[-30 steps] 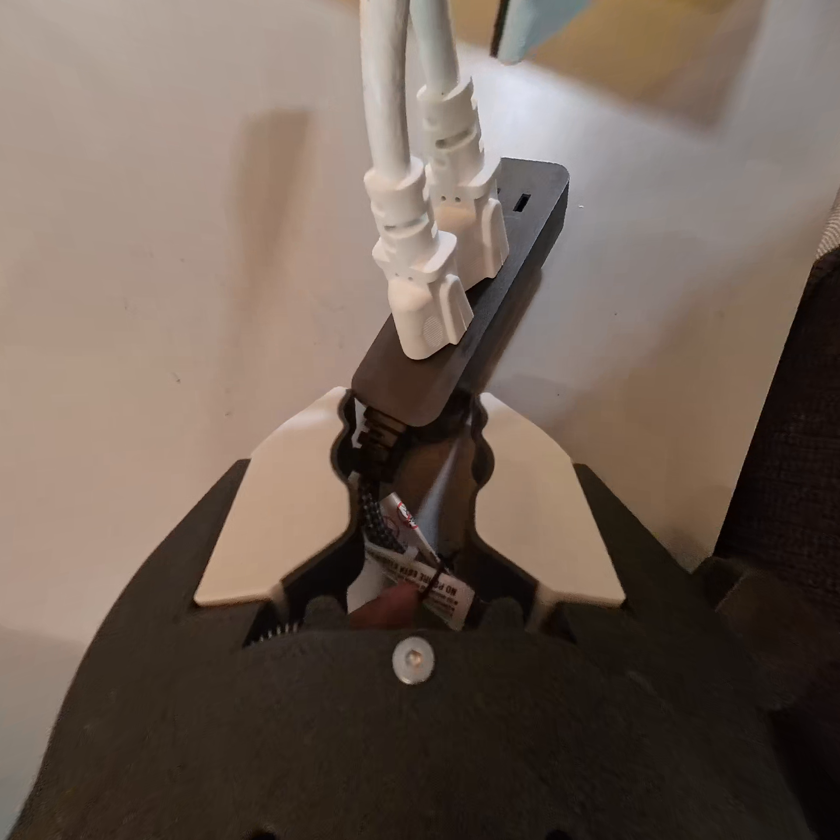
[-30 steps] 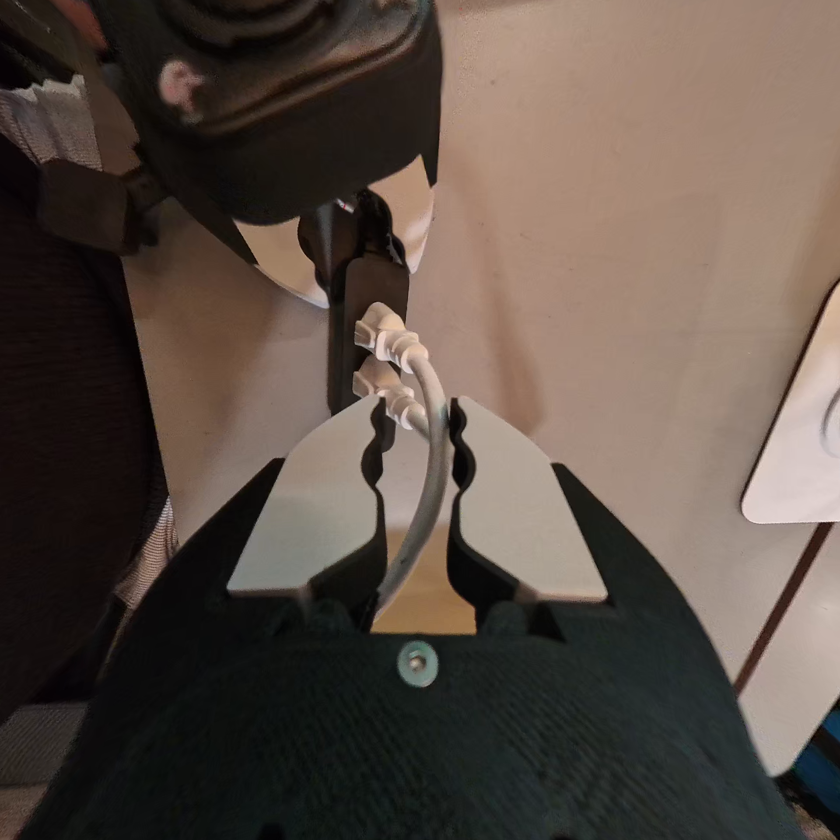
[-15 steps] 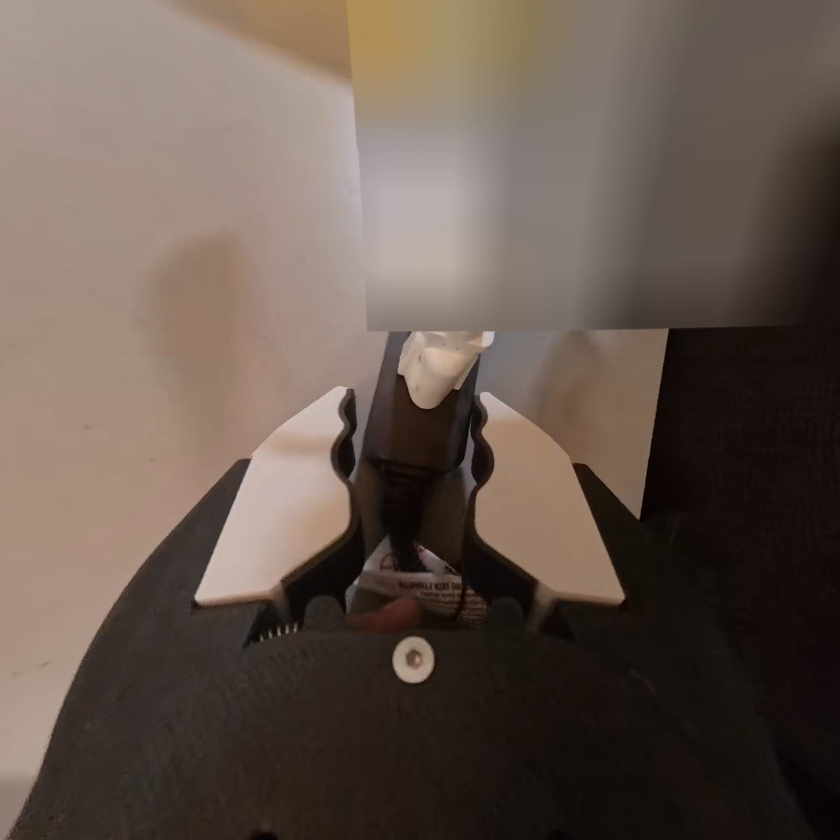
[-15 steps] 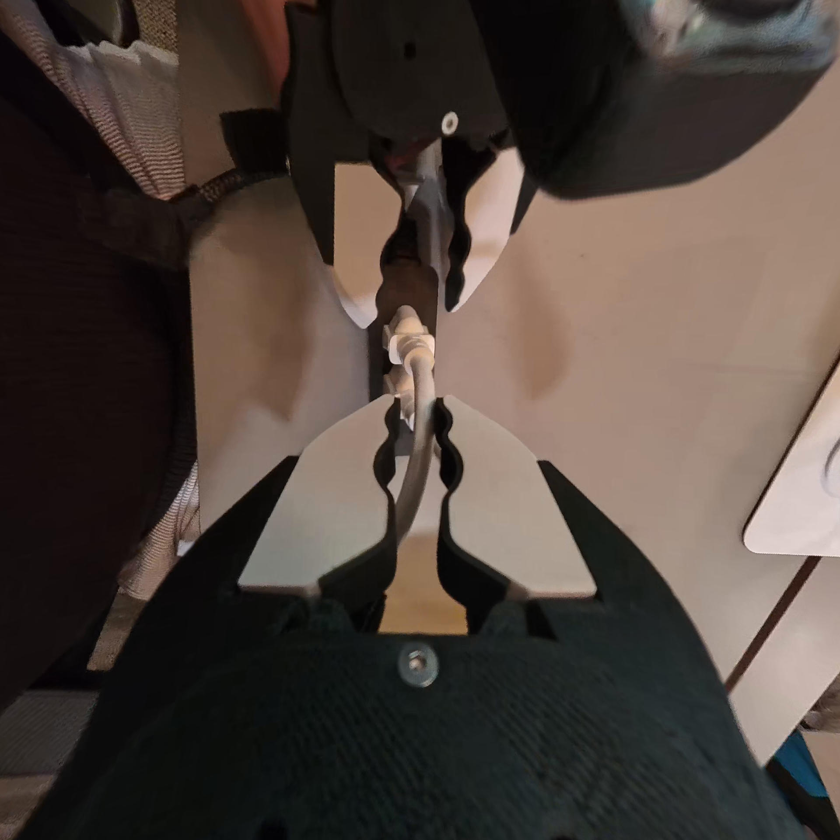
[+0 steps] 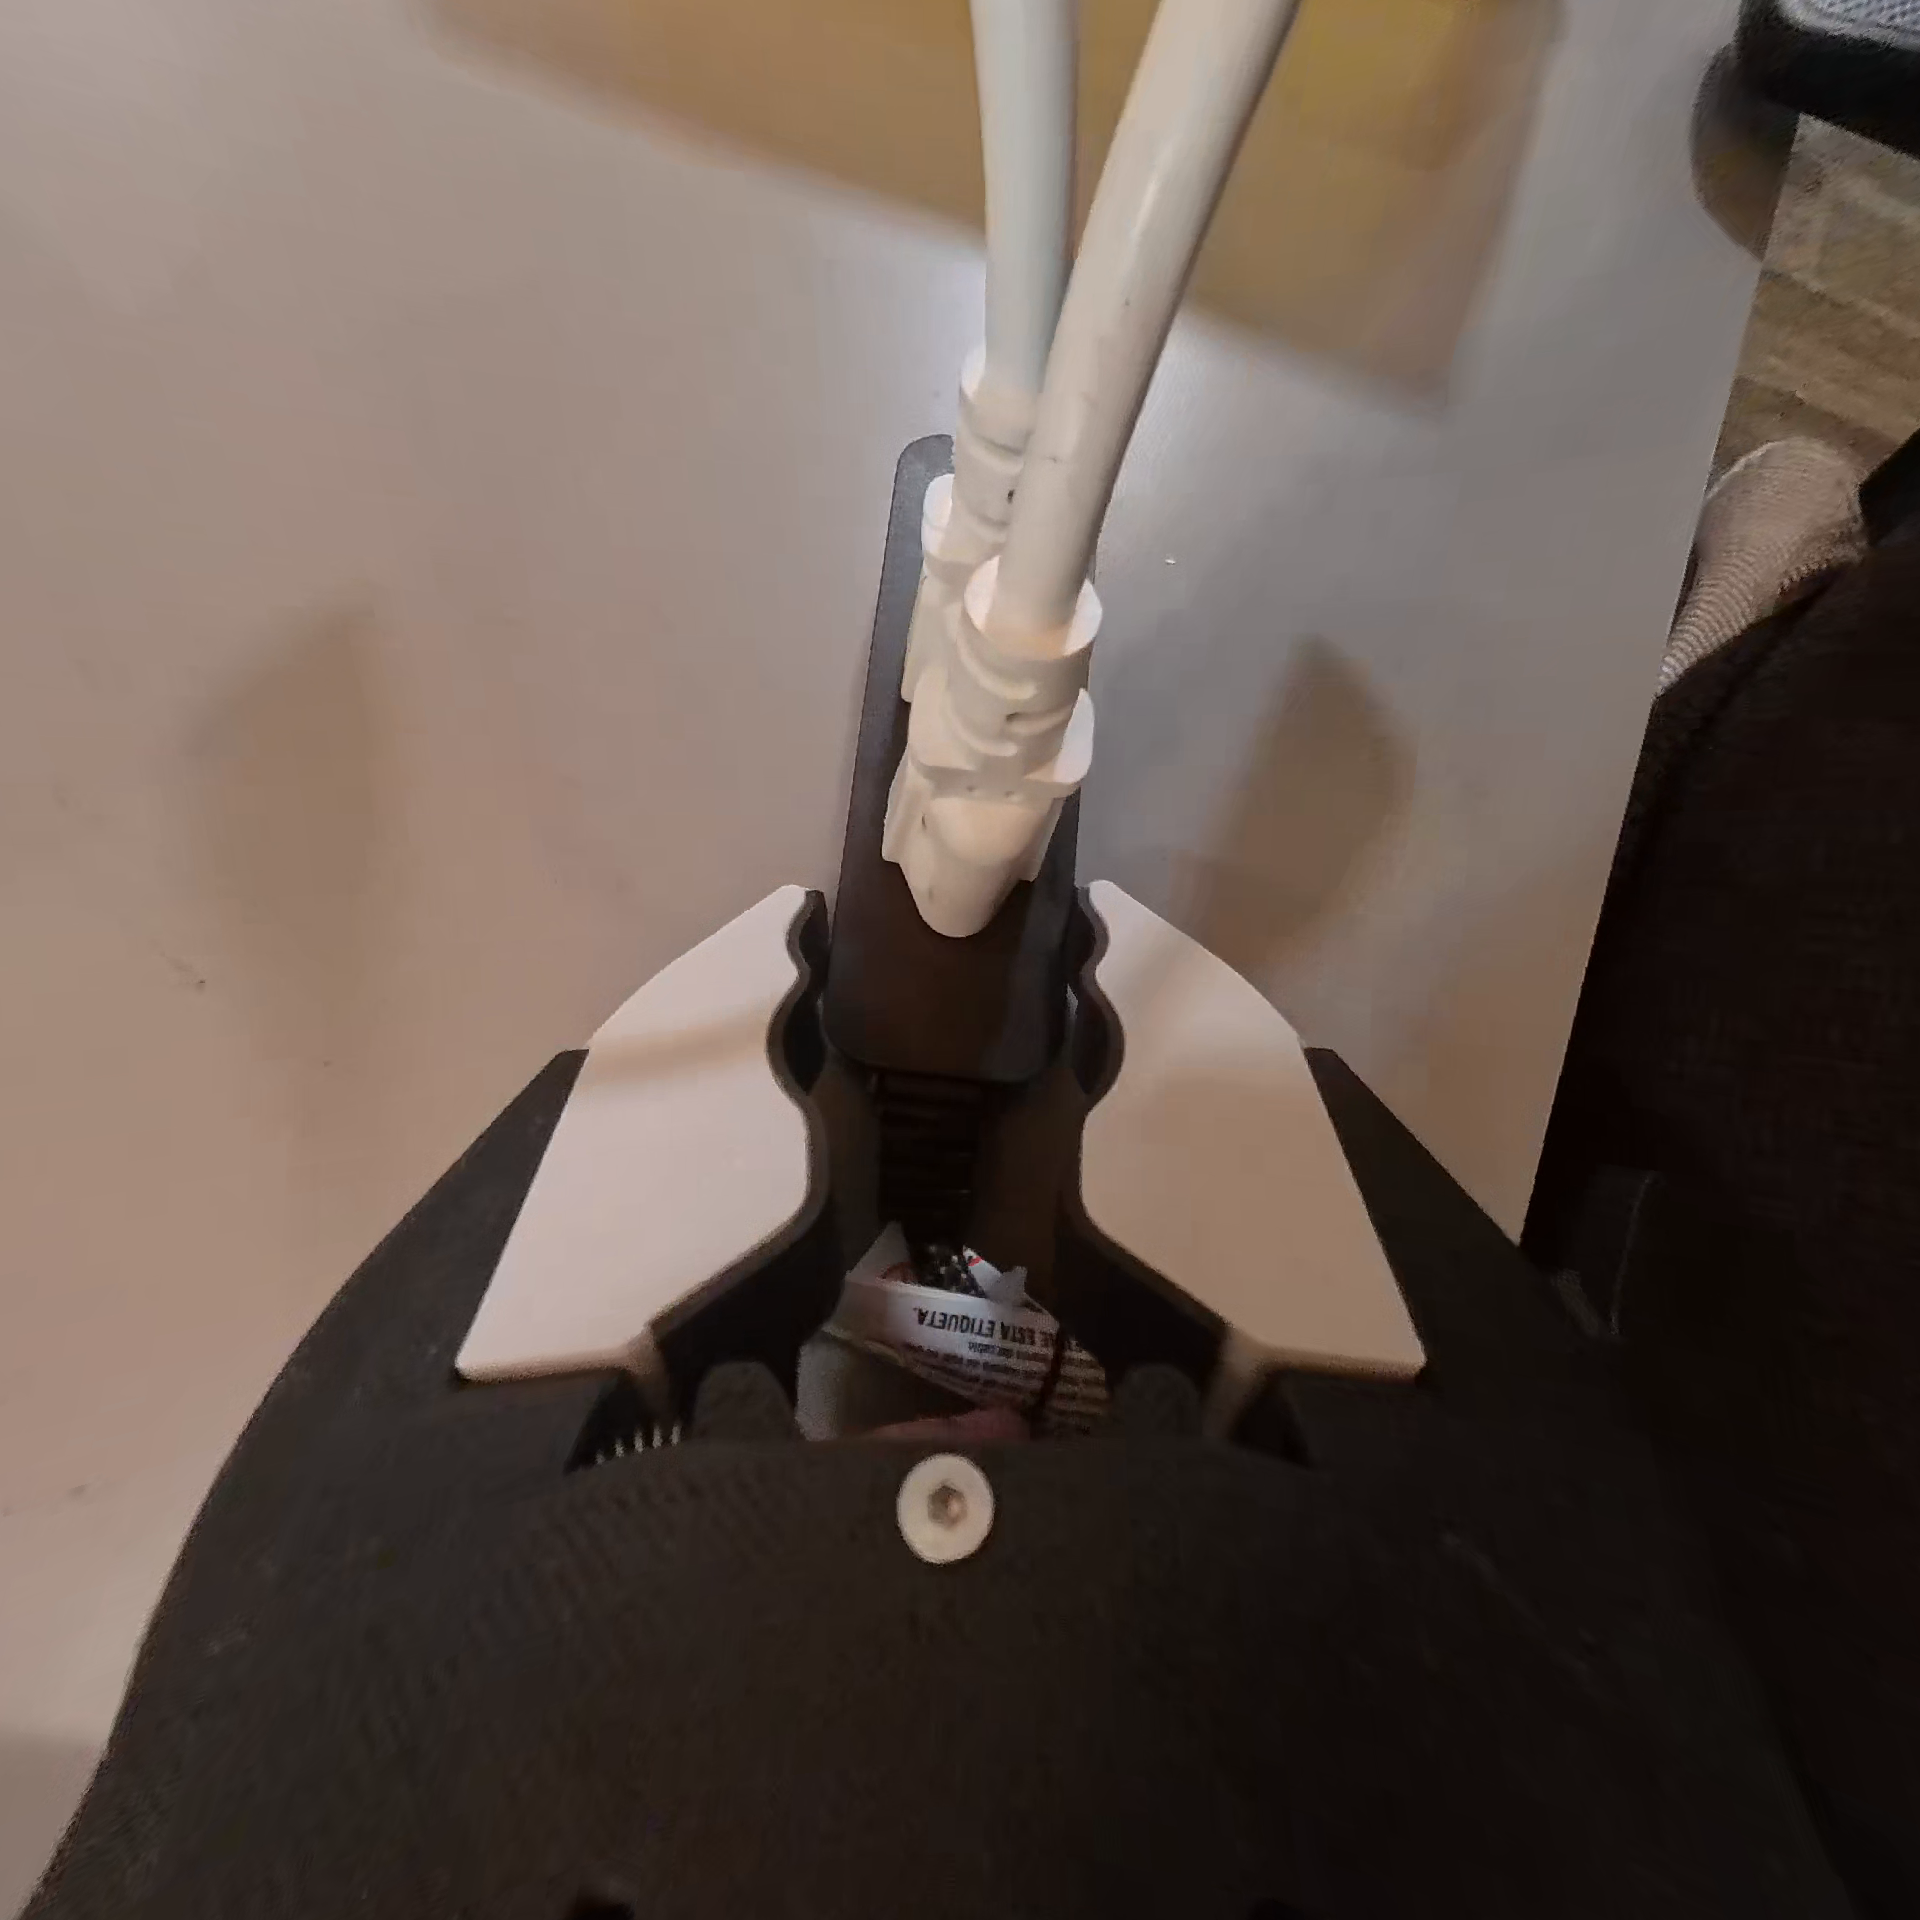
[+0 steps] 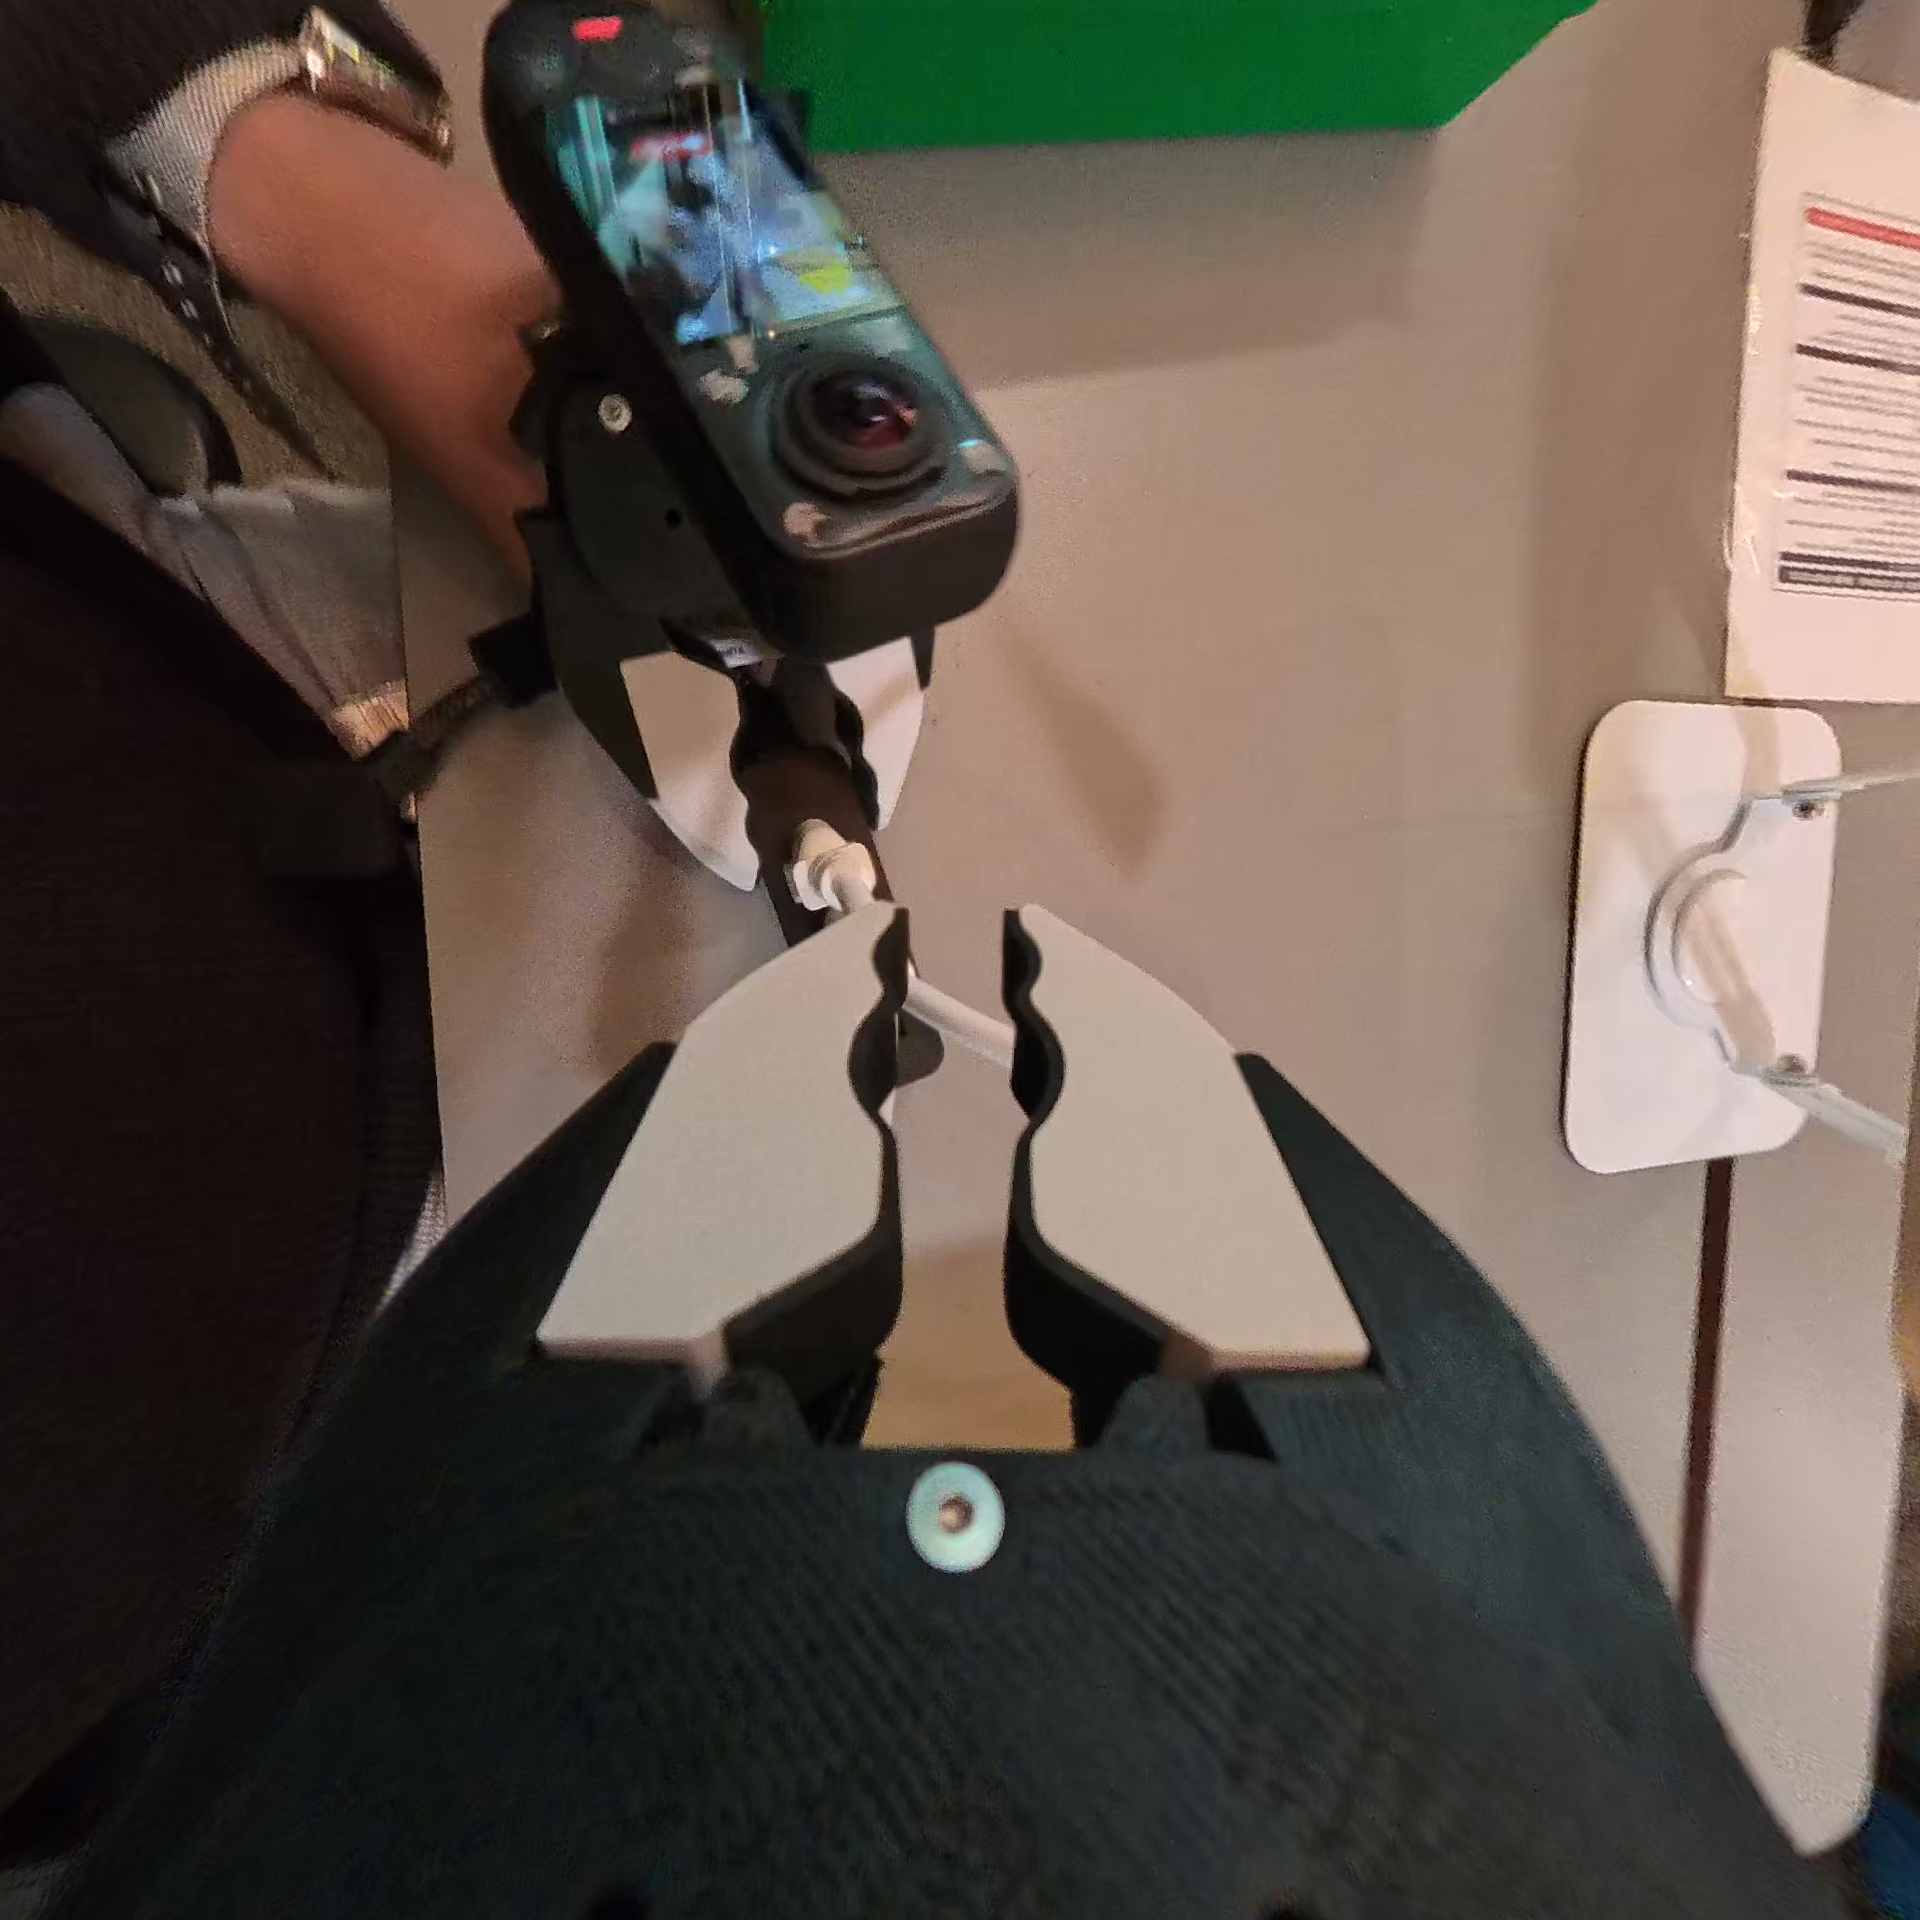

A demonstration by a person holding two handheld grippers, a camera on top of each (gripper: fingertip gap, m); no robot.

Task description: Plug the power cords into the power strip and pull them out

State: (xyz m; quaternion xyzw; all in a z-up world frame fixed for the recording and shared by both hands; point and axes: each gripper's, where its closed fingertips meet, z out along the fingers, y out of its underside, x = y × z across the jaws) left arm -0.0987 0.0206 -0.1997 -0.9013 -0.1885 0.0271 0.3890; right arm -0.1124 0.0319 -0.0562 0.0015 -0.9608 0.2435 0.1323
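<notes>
My left gripper (image 5: 951,904) is shut on the near end of the black power strip (image 5: 878,727) and holds it pointing away from me above the pale table (image 5: 312,520). Two white plugs sit in the strip, the near one (image 5: 977,831) and the far one (image 5: 956,520). Their white cords (image 5: 1101,364) rise out of the top of the view. In the right wrist view my right gripper (image 6: 956,920) has a narrow gap between its fingers. One white cord (image 6: 956,1013) crosses that gap unpinched, running from a plug (image 6: 826,847) on the strip (image 6: 800,790).
A person's hand (image 6: 416,312) holds the left gripper with its camera (image 6: 790,343). A white plate with a metal bracket (image 6: 1704,935) and a printed sheet (image 6: 1839,416) are on the right. A green surface (image 6: 1091,73) lies behind. Dark fabric (image 5: 1766,1039) borders the table's right side.
The left gripper swung, so the strip now points straight ahead with both plugs still in. The cord ran along the right gripper's gap and now crosses it sideways.
</notes>
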